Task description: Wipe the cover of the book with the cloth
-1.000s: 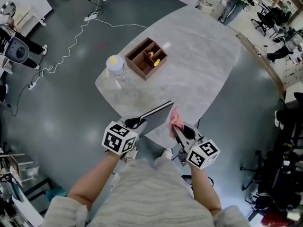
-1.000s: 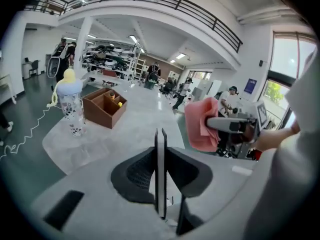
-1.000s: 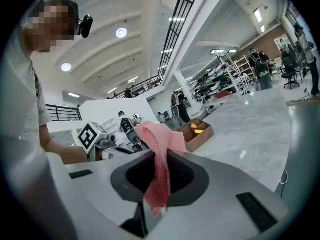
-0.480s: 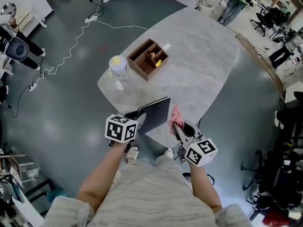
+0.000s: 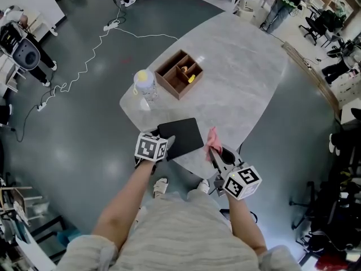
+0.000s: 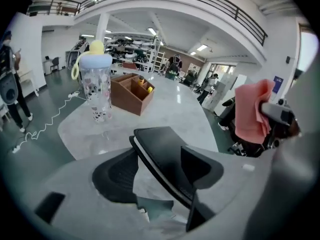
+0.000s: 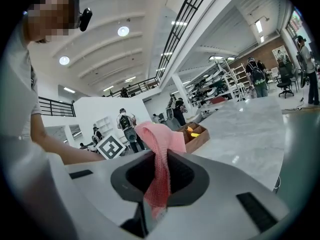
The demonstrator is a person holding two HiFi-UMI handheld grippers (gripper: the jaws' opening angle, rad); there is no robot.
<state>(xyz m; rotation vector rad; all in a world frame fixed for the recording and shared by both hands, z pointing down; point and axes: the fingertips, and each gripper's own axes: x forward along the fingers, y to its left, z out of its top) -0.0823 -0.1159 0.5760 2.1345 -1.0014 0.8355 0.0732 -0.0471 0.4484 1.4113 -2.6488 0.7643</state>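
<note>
A black book [image 5: 180, 138] lies flat on the near corner of the grey table [image 5: 242, 83]. My left gripper [image 5: 164, 144] is at the book's near left edge. In the left gripper view the book [image 6: 162, 146] still sits between the jaws, which are opening, with a gap showing beside the left jaw. My right gripper [image 5: 218, 152] hovers just right of the book, shut on a pink cloth [image 5: 213, 138] that sticks up out of the jaws. In the right gripper view the cloth [image 7: 160, 154] hangs pinched between the two pads.
A clear bottle with a yellow lid [image 5: 145, 84] stands at the table's left edge. A wooden compartment box [image 5: 179, 74] with small yellow items sits beyond the book. A white cable [image 5: 84, 61] snakes over the floor. People and office chairs stand far off.
The book has gone from tilted up in the left gripper to lying flat on the table. The left jaws have spread apart. The right gripper with the cloth has barely moved.
</note>
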